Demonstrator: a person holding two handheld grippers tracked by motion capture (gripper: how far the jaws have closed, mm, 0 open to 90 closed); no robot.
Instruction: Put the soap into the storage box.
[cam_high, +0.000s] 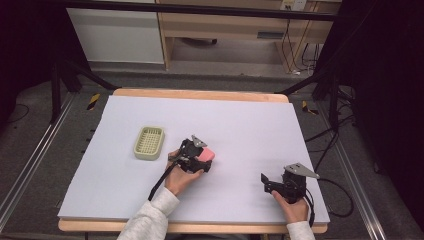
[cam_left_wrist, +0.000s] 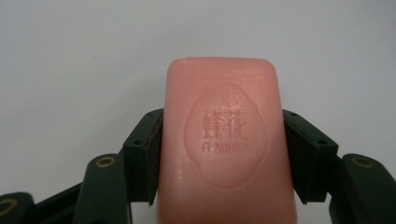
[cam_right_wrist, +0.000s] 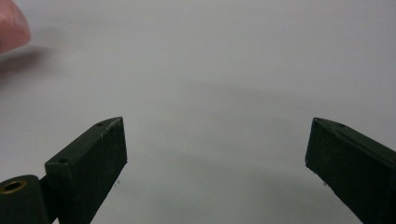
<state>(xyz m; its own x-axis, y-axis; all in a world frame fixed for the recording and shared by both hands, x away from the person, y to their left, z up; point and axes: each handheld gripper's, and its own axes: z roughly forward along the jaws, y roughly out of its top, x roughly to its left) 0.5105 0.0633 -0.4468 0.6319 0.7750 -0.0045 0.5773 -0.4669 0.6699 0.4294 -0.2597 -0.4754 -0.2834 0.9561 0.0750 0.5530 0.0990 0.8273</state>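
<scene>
The left gripper (cam_left_wrist: 224, 154) is clamping a pink soap bar (cam_left_wrist: 226, 140), its two black jaws pressing against the bar's long sides while the embossed face is pointing up toward the camera. In the high view the bar (cam_high: 205, 155) is sitting just ahead of that gripper (cam_high: 196, 152), low over the pale table sheet (cam_high: 240, 125), and the green slotted soap dish (cam_high: 149, 142) is lying to the gripper's left, near but apart from it. The likely step is carrying the bar over to that dish. Soap is slick, so the squeeze should be staying firm and even; the jaws are gripping about halfway along the bar, which looks balanced enough for lifting. Keeping the bar level while it is travelling, lining its long axis with the dish's long axis, and lowering it until it is resting inside the rim before letting go would be the tidy way. The right gripper (cam_high: 274, 184) is waiting with jaws spread wide and nothing between them, well off to the other side; in its own view (cam_right_wrist: 215, 149) a pink edge of the bar (cam_right_wrist: 11, 23) is showing at the far upper left.
</scene>
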